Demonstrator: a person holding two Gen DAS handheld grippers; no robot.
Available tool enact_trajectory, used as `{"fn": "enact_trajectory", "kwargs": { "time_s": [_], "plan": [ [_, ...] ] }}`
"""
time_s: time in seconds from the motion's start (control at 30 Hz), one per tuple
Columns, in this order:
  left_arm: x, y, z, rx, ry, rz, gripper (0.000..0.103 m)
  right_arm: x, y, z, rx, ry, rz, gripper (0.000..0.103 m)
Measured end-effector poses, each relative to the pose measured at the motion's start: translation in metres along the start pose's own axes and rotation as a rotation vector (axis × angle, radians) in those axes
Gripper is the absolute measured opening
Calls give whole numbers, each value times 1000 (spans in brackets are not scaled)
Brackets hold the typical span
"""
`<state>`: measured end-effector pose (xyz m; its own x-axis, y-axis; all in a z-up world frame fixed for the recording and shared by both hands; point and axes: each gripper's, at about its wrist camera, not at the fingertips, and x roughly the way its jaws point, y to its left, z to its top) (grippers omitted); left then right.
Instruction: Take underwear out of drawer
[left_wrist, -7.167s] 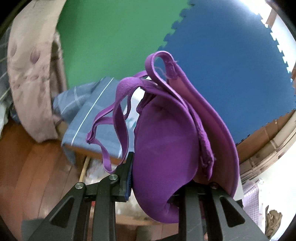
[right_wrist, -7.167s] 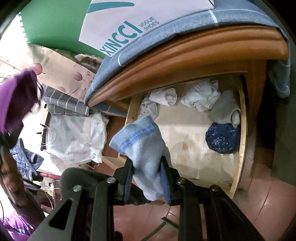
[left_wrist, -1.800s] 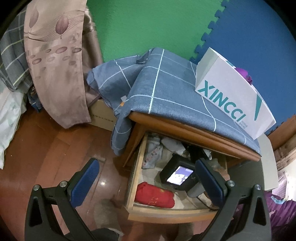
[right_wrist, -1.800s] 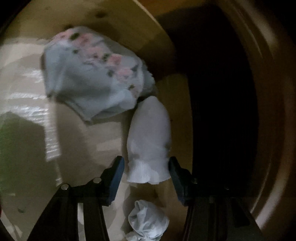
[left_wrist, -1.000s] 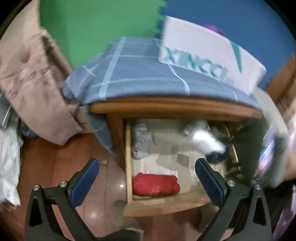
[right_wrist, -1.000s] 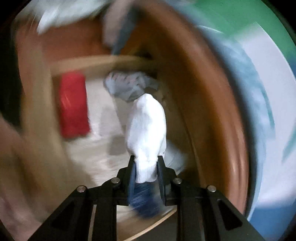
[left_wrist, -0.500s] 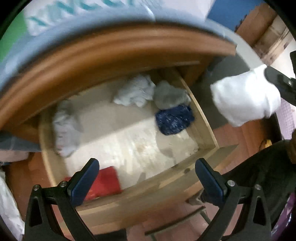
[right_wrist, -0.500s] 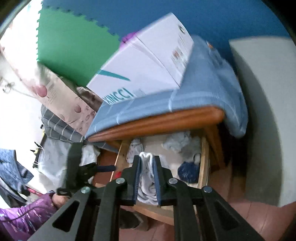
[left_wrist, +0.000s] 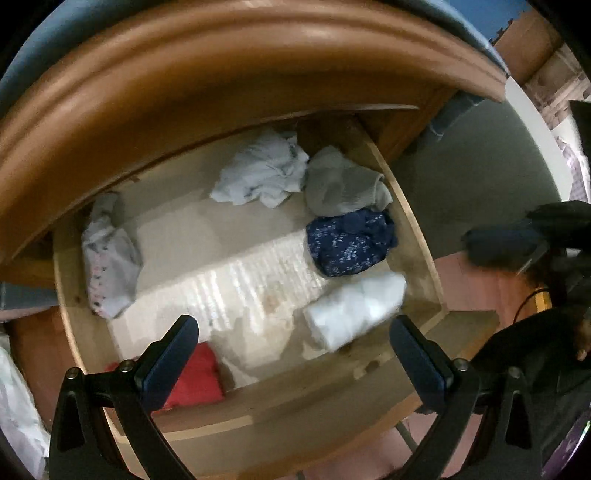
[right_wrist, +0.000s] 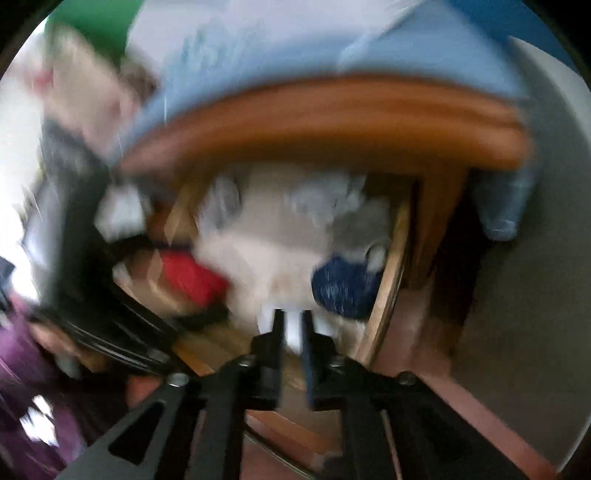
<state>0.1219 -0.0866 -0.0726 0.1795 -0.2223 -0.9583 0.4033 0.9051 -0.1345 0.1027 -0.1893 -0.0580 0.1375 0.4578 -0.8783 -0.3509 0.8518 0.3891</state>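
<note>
The drawer (left_wrist: 258, 402) was open and underwear was lying inside it. The left hand-held gripper (left_wrist: 293, 325) hung over the front of the drawer with its two fingers wide apart and nothing between them.

The right hand-held gripper (right_wrist: 292, 317) was very blurry. Its jaws had just been opening and stood only a little apart. Something white showed in the gap. In the left view, though, the white underwear (left_wrist: 354, 310) was in the front right corner of the drawer, with no gripper on it. So it looked let go, not squeezed.

That was the first thing that could go wrong. The white piece was meant to come out, and it seemed to have dropped back in, so it would have to be picked up again.

The white piece lay just beside the dark blue underwear (left_wrist: 351, 243). A quick grab could catch both, or only pinch a loose fold that slips out.

The red underwear (left_wrist: 195, 373) was right against the front wall and partly hidden by a left finger. A finger going down there could bump the wood and miss the cloth.

The right side was too blurry for a careful aim.
</note>
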Motion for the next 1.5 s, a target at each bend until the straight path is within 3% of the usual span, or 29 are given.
{"fn": "enact_trajectory", "kwargs": {
  "time_s": [0.07,0.17,0.3,0.33,0.43,0.5,0.57,0.6,0.7,0.93,0.97,1.0,1.17,1.27,1.5],
  "plan": [
    [-6,3,-3,6,-16,20,102,28,10,4,-61,113,-4,55],
    [-15,14,-11,-17,-32,30,102,58,28,9,-198,187,-102,57],
    [-28,33,-20,-80,-60,-13,102,95,54,9,-447,269,-246,63],
    [-31,39,-22,-100,-72,-22,102,99,55,12,-450,278,-215,63],
    [-34,47,-26,-125,-77,-34,102,110,61,20,-480,305,-206,78],
    [-34,48,-28,-133,-78,-47,102,119,56,26,-444,377,-185,90],
    [-35,50,-30,-135,-79,-64,102,125,39,33,-375,404,-185,94],
    [-37,50,-32,-136,-82,-70,102,126,30,34,-348,419,-207,94],
    [-42,58,-36,-165,-100,-93,102,114,7,34,-257,398,-136,94],
    [-42,62,-37,-200,-106,-137,102,129,3,15,-351,433,-281,92],
    [-43,60,-38,-190,-114,-127,102,134,4,13,-367,441,-311,87],
    [-43,59,-38,-184,-117,-120,102,138,3,11,-359,455,-305,75],
    [-44,53,-39,-145,-127,-94,102,135,11,4,-421,465,-300,51],
    [-44,52,-41,-134,-132,-76,102,118,-1,2,-367,436,-248,42],
    [-44,46,-44,-84,-149,-14,102,32,-42,4,-99,219,-33,41]
  ]
}}
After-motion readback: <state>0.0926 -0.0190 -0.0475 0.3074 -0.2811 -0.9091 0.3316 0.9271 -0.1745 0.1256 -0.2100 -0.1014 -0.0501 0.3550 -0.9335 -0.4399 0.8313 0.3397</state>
